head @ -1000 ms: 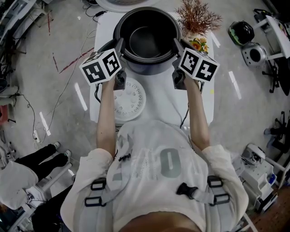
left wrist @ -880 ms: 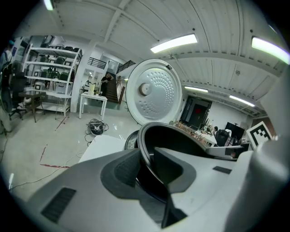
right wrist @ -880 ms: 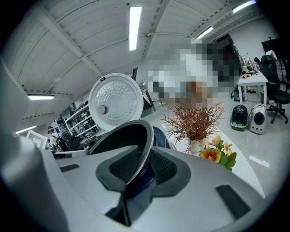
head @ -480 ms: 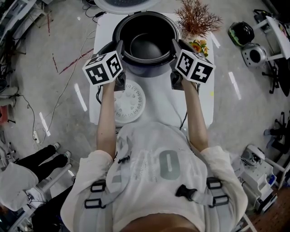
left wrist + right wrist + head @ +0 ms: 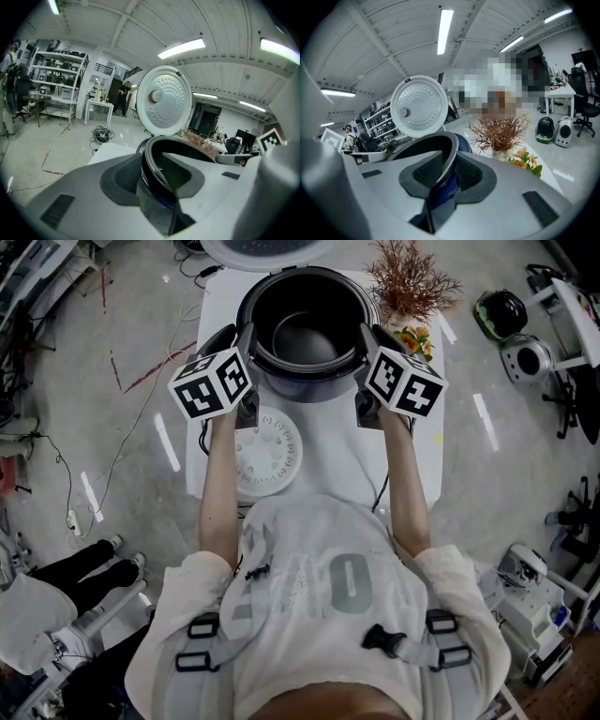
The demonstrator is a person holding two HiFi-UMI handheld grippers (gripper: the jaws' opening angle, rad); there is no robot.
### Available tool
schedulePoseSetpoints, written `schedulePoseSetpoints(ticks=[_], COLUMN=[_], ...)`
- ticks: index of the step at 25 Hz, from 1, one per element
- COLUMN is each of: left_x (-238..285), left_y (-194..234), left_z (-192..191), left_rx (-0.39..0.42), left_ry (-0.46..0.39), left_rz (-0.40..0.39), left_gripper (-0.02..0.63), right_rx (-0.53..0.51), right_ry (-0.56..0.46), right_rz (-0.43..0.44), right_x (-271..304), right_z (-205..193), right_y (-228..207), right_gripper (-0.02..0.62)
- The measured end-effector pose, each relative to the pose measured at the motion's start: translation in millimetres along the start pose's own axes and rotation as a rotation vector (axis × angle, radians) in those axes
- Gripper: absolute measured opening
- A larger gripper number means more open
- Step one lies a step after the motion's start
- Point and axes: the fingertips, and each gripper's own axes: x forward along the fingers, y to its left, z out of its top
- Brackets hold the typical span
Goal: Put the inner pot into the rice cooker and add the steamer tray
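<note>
Since the earlier frame the dark round metal inner pot (image 5: 305, 334) has settled a little lower, and it now sits inside the dark blue rice cooker (image 5: 309, 387). The left gripper (image 5: 244, 341) has just been opening its jaws.

Nearest the person, the white round perforated steamer tray (image 5: 265, 448) lies flat by the near left edge of the white table (image 5: 337, 456), just below the left gripper's marker cube.

Beyond it, both grippers reach to the pot from opposite sides. The pot's left rim stands between the left gripper's black pads (image 5: 126, 173), but they are spread and a gap shows on the inner side. The right gripper (image 5: 366, 338) has its ribbed pads (image 5: 429, 174) pinched close on either side of the pot's right rim.

The cooker takes up the far end of the table, with the pot's rim resting level at its top. Its white round lid (image 5: 267, 249) stands open at the far edge. A reddish-brown dried plant (image 5: 411, 277) with orange flowers (image 5: 414, 334) stands at the far right corner, just beside the cooker.
</note>
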Motion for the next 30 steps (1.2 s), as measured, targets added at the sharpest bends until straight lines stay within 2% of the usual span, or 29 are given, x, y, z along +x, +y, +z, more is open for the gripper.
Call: schedulePoseSetpoints(ticks=[7,14,18,22,26,30], left_x=[-30.4,-94.0,-142.1,-186.5,-224.3,-253.9], left_y=[-17.0,-57.8,-80.9,-92.9,-91.8,-84.8], left_z=[38.0,66.3,64.0,49.1,24.6,-1.1], left_rx=[0.045,0.230,0.293,0.313,0.319,0.328], left_ry=[-0.119,-0.282,-0.376,-0.448,-0.475,-0.456], left_rz=[-0.020,-0.014,0.005,0.022,0.048,0.069], left_gripper=[0.130,0.130,0.130,0.130,0.137,0.166], right_rx=[-0.042,-0.204,-0.274,-0.304,-0.322,-0.326], right_ry=[-0.129,-0.301,-0.366,-0.409,-0.407,-0.374], right_rz=[0.028,0.086,0.122,0.151,0.179,0.197], right_x=[-29.6,-93.2,-136.0,-171.6,-198.9,-222.9], right_z=[39.0,64.8,57.9,40.2,13.1,-17.0], right_y=[14.6,54.2,76.3,92.8,108.8,121.2], right_gripper=[0.087,0.112,0.112,0.118,0.153,0.164])
